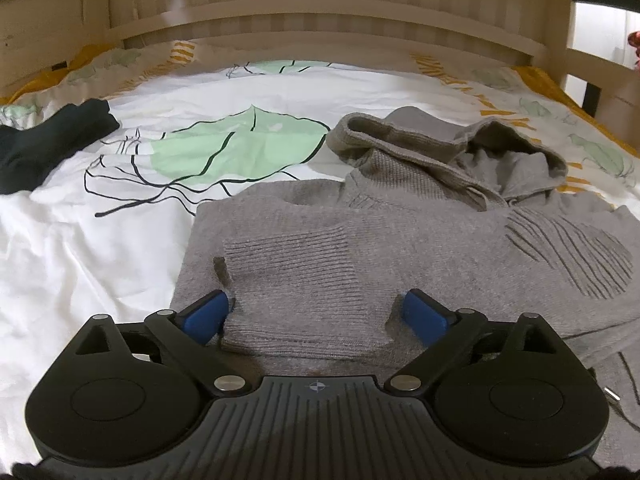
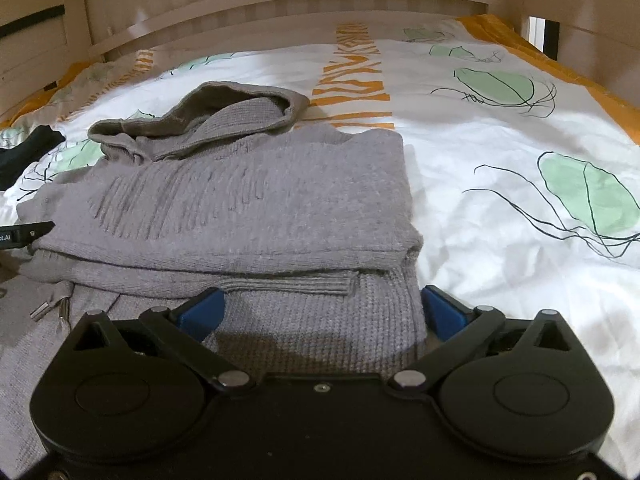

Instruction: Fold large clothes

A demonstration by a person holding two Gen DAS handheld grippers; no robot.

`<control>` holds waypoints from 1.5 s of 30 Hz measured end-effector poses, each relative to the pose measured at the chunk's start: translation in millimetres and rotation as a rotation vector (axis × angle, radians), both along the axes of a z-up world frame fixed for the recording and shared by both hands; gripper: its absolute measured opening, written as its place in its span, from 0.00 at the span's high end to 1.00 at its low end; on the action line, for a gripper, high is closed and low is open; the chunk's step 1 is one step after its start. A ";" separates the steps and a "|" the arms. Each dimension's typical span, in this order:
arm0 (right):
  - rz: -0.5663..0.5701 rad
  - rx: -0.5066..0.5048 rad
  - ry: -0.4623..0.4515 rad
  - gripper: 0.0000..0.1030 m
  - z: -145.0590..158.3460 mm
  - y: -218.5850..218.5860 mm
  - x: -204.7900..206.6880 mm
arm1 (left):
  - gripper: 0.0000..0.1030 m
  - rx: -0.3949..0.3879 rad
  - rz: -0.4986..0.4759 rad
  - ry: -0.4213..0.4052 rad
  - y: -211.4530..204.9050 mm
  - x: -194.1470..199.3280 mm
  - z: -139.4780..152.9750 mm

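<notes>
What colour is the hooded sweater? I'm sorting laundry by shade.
Plain grey knit sweater; the right wrist view shows it best.

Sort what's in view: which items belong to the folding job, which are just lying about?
Job:
- grey knitted hooded sweater, partly folded on the bed
- left gripper, open over a ribbed sleeve cuff
- right gripper, open at the sweater's edge

Lying about:
- dark garment at the far left
- white leaf-print duvet
- wooden headboard
</notes>
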State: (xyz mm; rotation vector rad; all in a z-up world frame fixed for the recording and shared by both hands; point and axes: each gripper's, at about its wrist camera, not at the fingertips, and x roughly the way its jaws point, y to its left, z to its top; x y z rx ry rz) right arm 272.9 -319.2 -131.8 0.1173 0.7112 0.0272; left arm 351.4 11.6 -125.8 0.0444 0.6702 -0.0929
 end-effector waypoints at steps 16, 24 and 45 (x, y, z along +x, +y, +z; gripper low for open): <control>0.074 -0.049 0.110 0.14 23.6 0.4 3.1 | 0.12 -0.070 -0.085 0.116 15.3 -0.2 35.2; 0.157 -0.073 -0.036 0.18 88.5 -9.0 9.5 | 0.12 0.001 -0.125 -0.068 10.5 23.9 89.5; 0.243 -0.168 -0.062 0.36 60.1 20.2 185.5 | 0.21 0.337 -0.365 -0.052 -64.7 132.5 41.5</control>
